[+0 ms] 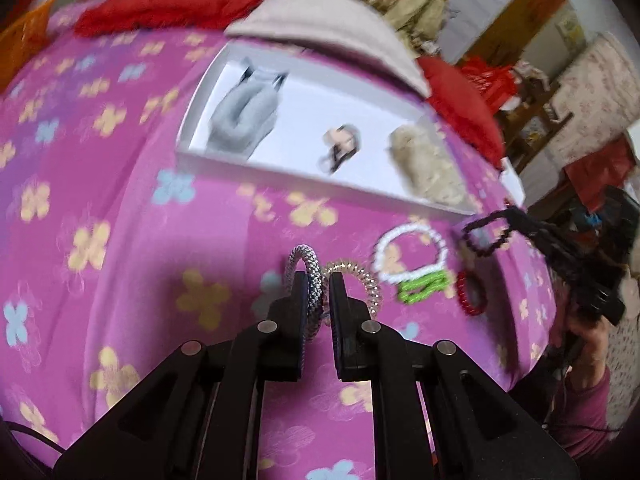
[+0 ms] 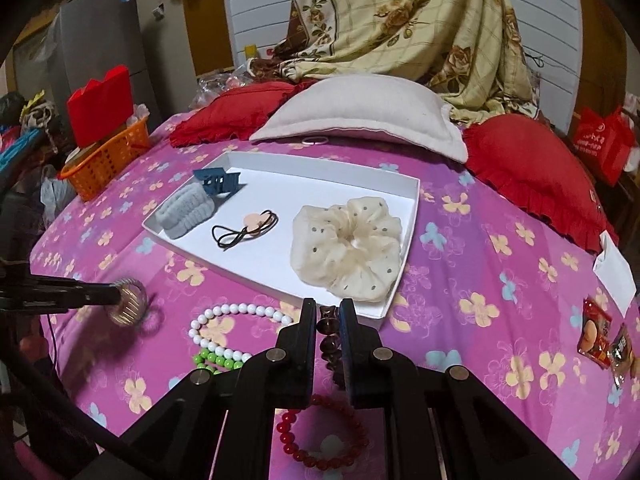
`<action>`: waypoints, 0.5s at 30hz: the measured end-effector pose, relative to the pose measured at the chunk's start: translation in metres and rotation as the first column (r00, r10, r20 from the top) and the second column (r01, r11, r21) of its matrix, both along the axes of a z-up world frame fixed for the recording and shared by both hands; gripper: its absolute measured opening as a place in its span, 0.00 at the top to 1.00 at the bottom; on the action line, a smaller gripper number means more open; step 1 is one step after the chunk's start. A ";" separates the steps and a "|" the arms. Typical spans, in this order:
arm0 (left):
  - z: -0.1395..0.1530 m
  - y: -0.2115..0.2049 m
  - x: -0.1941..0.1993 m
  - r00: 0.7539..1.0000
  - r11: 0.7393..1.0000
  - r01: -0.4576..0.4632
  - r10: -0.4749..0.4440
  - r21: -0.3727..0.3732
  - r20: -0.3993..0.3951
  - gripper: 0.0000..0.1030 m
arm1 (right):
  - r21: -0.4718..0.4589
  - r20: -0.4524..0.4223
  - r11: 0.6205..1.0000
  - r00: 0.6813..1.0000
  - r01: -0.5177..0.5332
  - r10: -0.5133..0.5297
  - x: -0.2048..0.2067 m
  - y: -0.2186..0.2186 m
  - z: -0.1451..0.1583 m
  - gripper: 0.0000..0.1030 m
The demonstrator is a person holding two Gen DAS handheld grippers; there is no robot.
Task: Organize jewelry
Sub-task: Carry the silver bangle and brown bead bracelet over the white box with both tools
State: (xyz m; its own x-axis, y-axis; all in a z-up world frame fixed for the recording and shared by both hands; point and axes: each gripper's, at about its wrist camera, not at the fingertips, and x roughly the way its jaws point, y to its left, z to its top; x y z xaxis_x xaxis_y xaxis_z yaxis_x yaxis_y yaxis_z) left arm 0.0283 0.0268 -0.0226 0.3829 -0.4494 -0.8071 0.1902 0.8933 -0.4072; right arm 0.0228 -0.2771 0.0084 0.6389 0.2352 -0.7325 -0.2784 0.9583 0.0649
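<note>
1. The left tongs (image 1: pixel 320 284) are clenching a silver-and-dark braided hair tie (image 1: pixel 310 276), which is standing up between the pads as a twisted loop above the bed (image 1: pixel 120 200).
2. A clear coiled hair tie (image 1: pixel 360 284) is sitting just beside that loop; whether the 2 are touching cannot be told.
3. The right tongs (image 2: pixel 325 316) are gripping a dark brown beaded bracelet (image 2: pixel 326 344), its glossy chunky beads hanging in a strand between the pads, lifted off the pink flowered bedsheet.
4. A white beaded bracelet (image 2: pixel 232 328), a bright green beaded bracelet (image 2: pixel 216 360) and a red beaded bracelet (image 2: pixel 320 436) are lying on the sheet near the tongs, the green one touching the white one.
5. The white tray (image 2: pixel 404 248) is lying further back on the bed, holding a cream dotted scrunchie (image 2: pixel 348 240), a grey fuzzy band (image 2: pixel 184 210), a blue claw clip (image 2: pixel 218 182) and a thin black elastic with a peach charm (image 2: pixel 244 228).
</note>
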 end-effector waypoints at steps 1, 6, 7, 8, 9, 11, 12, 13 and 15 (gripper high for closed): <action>-0.005 0.002 0.000 1.000 1.000 -0.004 0.004 0.003 -0.017 0.92 | -0.001 -0.002 1.000 1.000 -0.003 0.003 -0.001 0.001 -0.001 0.90; -0.013 0.015 -0.008 0.999 1.000 -0.020 0.019 -0.019 -0.036 0.92 | 0.000 -0.014 1.000 1.000 -0.012 0.012 -0.001 0.004 -0.004 0.90; -0.013 0.018 -0.009 0.999 0.999 -0.026 0.025 -0.019 -0.035 0.92 | -0.001 -0.014 1.000 1.000 -0.014 0.014 -0.002 0.005 -0.004 0.90; -0.013 0.019 -0.009 0.999 0.999 -0.031 0.030 -0.015 -0.034 0.92 | -0.001 -0.013 1.000 1.000 -0.017 0.017 -0.002 0.007 -0.004 0.90; -0.013 0.021 -0.009 0.999 0.999 -0.036 0.036 -0.012 -0.033 0.92 | -0.001 -0.012 1.000 1.000 -0.020 0.020 -0.003 0.008 -0.003 0.90; -0.012 0.024 -0.009 0.999 0.999 -0.042 0.042 -0.013 -0.030 0.92 | -0.001 -0.008 1.000 1.000 -0.029 0.029 -0.003 0.011 -0.001 0.90; -0.011 0.024 -0.009 0.999 0.999 -0.041 0.040 -0.013 -0.026 0.92 | -0.003 -0.004 0.999 0.999 -0.033 0.033 -0.003 0.012 0.001 0.90; -0.008 0.024 -0.011 0.999 0.999 -0.040 0.040 -0.010 -0.016 0.92 | -0.001 0.000 0.999 0.999 -0.038 0.038 -0.003 0.013 0.004 0.90; -0.002 0.024 -0.011 0.999 0.999 -0.041 0.041 -0.001 0.004 0.92 | 0.006 0.005 0.999 0.999 -0.045 0.045 -0.002 0.015 0.009 0.90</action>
